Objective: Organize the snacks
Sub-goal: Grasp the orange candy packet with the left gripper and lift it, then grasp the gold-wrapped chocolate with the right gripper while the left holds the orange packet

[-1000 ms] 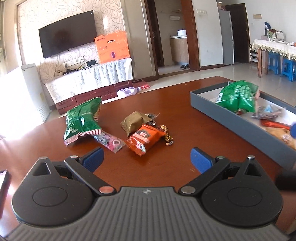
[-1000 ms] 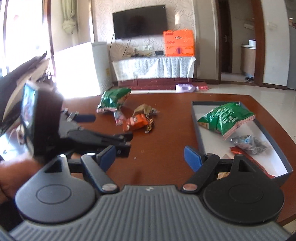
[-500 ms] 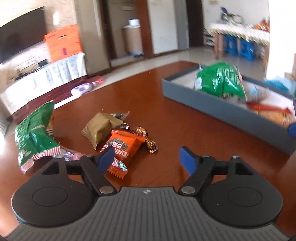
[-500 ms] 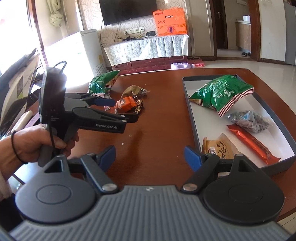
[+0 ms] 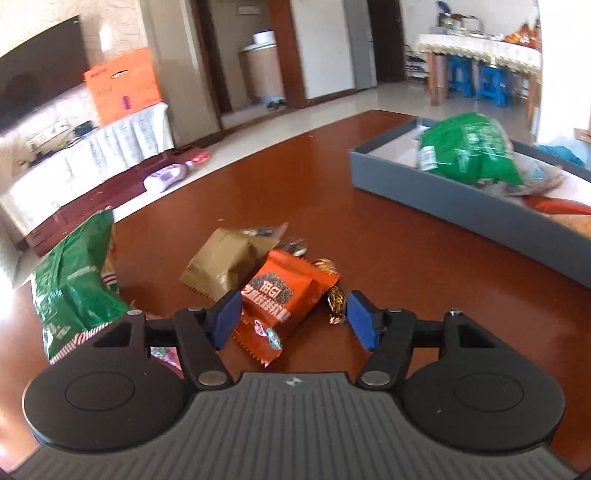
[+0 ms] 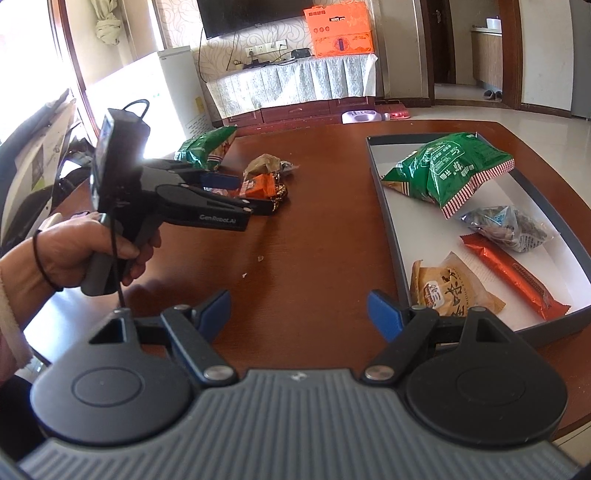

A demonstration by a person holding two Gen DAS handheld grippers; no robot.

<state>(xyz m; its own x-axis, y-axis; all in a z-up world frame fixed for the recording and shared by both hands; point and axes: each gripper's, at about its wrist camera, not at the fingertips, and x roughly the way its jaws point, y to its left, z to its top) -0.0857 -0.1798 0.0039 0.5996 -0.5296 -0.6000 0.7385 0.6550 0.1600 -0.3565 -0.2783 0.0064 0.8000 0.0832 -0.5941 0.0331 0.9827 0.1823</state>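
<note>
Writing legible: "GenRobot.AI" in grey on the side of the black hand-held left gripper (image 6: 236, 192), gripped by a bare hand (image 6: 92, 251) with a dark wrist band. White Chinese characters on the orange foil snack packet (image 5: 284, 302), on the green crinkled snack bag in the tray (image 6: 450, 170) and on the tan printed pastry wrapper (image 6: 450, 291); not readable at this size.

Container: shallow grey rectangular cardboard tray with white floor (image 6: 388, 221), at the right of the table. Contents: green bag at the far end, clear silver-grey packet (image 6: 509, 225) next, long orange-red bar wrapper (image 6: 513, 277) and tan wrapper nearest.

Loose pile left of the tray, well apart from it: second green bag (image 5: 74, 280), olive-brown pillow packet (image 5: 221, 266), orange packet, gold-foil sweets (image 5: 334, 295).

Left gripper (image 5: 291, 317): blue pads half spread, just closing, straddling the near end of the orange packet; pad contact not confirmed. Right gripper (image 6: 299, 310): pads spread wide, nothing between, above bare table just beside the tray's near corner.

Surface: glossy red-brown wooden table (image 6: 314, 240) with a few crumbs. Room: wall television (image 6: 251, 14), orange printed carton (image 6: 341, 27) on a cloth-draped cabinet, tiled floor.
</note>
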